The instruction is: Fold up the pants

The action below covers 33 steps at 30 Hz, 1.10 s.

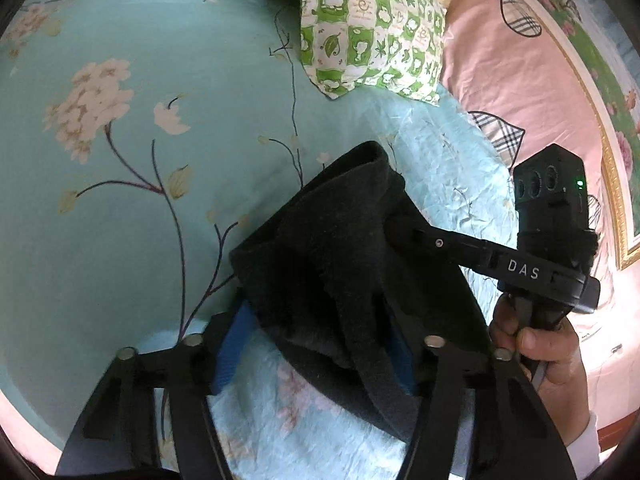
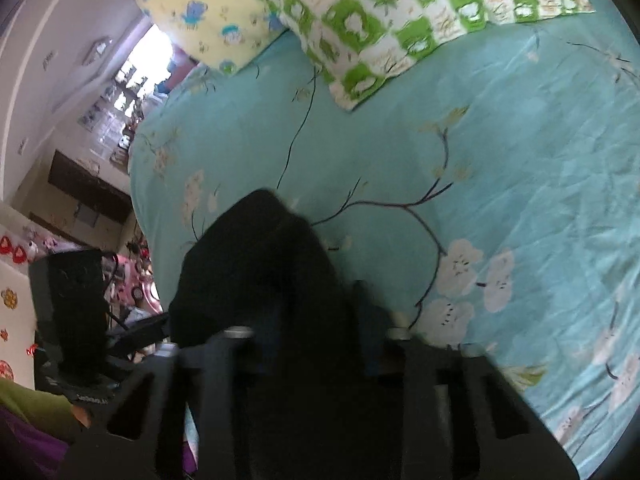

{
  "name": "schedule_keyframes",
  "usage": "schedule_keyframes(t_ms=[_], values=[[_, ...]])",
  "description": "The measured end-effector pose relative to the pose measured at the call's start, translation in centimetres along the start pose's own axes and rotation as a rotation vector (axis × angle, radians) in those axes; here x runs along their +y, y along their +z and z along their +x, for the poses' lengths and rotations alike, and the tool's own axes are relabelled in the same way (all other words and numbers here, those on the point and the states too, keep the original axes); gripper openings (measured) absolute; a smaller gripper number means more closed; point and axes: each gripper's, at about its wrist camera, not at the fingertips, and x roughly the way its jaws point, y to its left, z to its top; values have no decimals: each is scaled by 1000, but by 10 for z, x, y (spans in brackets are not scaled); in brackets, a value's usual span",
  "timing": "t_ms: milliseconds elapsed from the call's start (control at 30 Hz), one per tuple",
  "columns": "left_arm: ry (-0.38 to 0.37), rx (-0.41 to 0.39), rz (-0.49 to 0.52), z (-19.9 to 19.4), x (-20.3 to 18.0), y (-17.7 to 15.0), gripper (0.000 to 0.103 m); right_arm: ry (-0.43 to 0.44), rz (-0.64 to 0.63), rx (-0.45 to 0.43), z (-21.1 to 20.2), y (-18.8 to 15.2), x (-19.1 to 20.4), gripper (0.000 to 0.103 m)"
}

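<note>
The black pants [image 1: 336,248] hang bunched between both grippers above the turquoise flowered bedsheet [image 1: 160,208]. My left gripper [image 1: 316,344] is shut on a thick fold of the pants, its blue pads [image 1: 232,356] pressed against the cloth. My right gripper reaches in from the right in the left wrist view [image 1: 404,232], its fingertips buried in the pants. In the right wrist view, which is blurred, the pants [image 2: 260,272] fill the gap between the right gripper's fingers [image 2: 316,344], which are shut on them.
A green checked pillow [image 1: 372,24] and a yellow cartoon pillow [image 2: 204,12] lie at the head of the bed. A pink quilt [image 1: 520,92] lies to the right. The bed's left edge [image 2: 138,208] drops off to a cluttered room.
</note>
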Motion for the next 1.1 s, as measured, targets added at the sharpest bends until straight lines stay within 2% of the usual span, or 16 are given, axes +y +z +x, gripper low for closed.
schedule_keyframes(t_ms=[67,167,367,567,733,867,1100], values=[[-3,-1,-4,1,0,2,50,1,-7,-17,-3,-1,4,12],[-9,-2,0,0,-3,2,41,4,-4,-53,-14,-4,7,10],[-35,-14,37,-21,-24,2,32,28,-9,-139,-44,-15,15,10],[-74,-51,132,-49,-64,-4,29,53,-4,-260,-96,-39,23,9],[-122,-77,262,-73,-112,-22,27,79,19,-373,-136,-65,26,9],[-172,-64,351,-82,-149,-41,27,74,40,-465,-171,-95,27,9],[-245,-11,481,-84,-201,-86,26,70,99,-574,-213,-148,20,9]])
